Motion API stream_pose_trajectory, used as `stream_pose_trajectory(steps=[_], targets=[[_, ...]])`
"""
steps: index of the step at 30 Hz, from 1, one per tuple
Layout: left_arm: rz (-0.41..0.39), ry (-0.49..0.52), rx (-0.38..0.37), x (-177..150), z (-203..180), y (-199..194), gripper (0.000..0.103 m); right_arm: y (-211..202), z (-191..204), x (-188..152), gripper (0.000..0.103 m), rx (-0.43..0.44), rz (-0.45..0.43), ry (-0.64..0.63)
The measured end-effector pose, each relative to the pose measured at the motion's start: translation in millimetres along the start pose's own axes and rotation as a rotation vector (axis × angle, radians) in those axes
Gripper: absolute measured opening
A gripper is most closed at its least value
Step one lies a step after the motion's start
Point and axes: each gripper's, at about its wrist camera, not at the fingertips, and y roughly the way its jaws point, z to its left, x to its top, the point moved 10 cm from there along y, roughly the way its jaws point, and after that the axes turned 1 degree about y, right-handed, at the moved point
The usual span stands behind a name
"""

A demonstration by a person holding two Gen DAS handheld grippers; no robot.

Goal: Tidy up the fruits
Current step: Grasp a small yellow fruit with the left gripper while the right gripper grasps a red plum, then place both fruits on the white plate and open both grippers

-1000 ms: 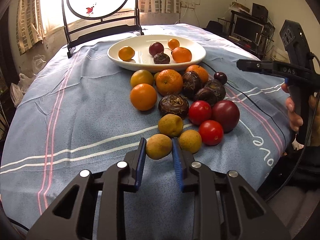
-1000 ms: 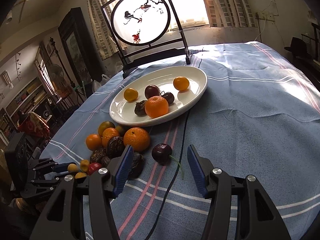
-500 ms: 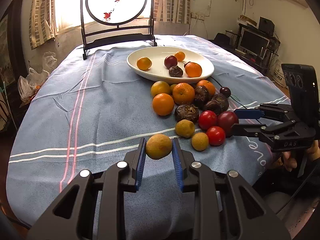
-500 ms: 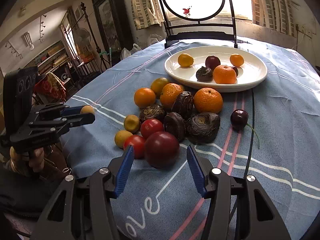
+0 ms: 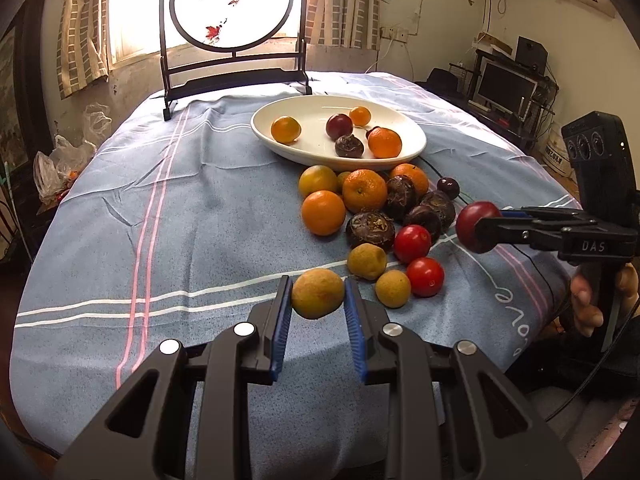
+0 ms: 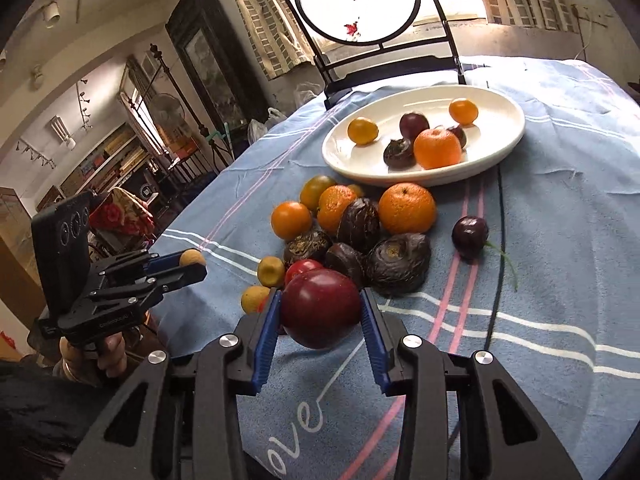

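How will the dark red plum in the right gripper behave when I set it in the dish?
The plum looks round and glossy, so it will probably roll on the white dish's smooth curved floor. It spans the right gripper almost fully, so it is likely fairly heavy. Squeezing harder may bruise it.

A home: curtained window, clothed table.

The tablecloth is blue with white and pink stripes; the plate is white; a tan-yellow longan sits between blue pads; a dark red plum; bright red tomatoes; orange tangerines; dark brown water chestnuts.
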Motion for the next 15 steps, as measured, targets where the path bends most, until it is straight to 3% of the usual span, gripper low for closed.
stream_pose_trajectory(steps=[6, 10, 15], targets=[[-0.019, -0.008, -0.025, 21.6, -3.0, 3.2, 0.025, -29.1, -21.4, 36.0, 0.040, -0.039, -0.081, 0.012], [-0.043, -0.004, -0.039, 57.1, -6.4, 14.7, 0.025, -34.6, -42.8, 76.3, 0.040, -0.060, -0.119, 0.046], [-0.058, 0.008, -0.062, 111.6, -11.5, 44.0, 0.025, -13.4, -70.5, 129.2, 0.040, -0.100, -0.118, 0.075]])
